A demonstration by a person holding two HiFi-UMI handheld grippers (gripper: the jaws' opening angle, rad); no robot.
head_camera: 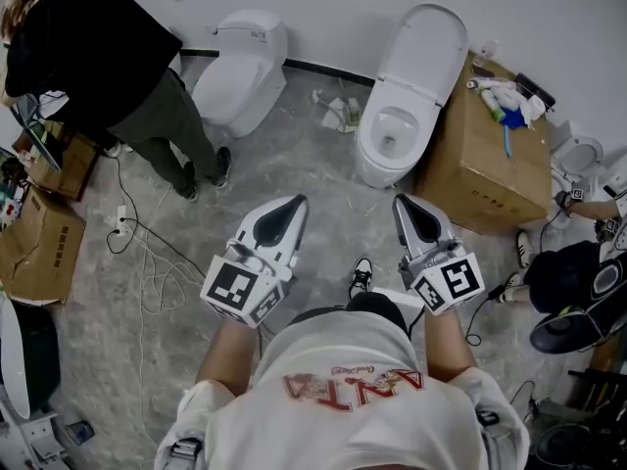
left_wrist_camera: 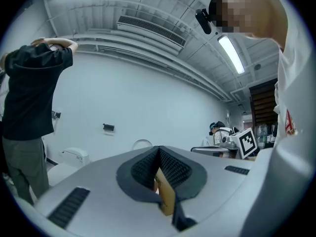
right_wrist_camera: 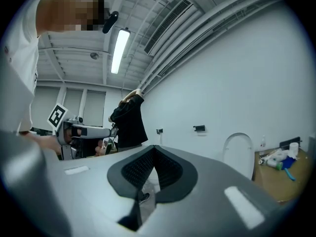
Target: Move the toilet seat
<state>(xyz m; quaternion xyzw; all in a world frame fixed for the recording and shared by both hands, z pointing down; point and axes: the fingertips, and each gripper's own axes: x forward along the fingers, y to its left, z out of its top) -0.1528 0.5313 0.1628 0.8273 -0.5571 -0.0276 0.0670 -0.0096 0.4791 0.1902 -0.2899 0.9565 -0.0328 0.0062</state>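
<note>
1. Standing raised against the wall, the toilet seat (head_camera: 426, 52) leans back above its open bowl (head_camera: 390, 135), ahead of me and a little to my right.
2. A cardboard box (head_camera: 485, 164) sits just beside that toilet.
3. My right gripper (head_camera: 404, 204) and my left gripper (head_camera: 294, 206) hang well short of it, each with its jaws together on nothing.
4. Farther left are a second toilet (head_camera: 245, 67) and a person in black (head_camera: 88, 47).

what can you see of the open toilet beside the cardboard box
The toilet is white and glossy, ceramic by its look, a one-piece pedestal standing on the grey floor. Its oval lid is raised and tilted back toward the wall, which leaves the bowl open. A cardboard box stands close at its side. Whether the two touch is unclear. Nothing else is on it.
</note>
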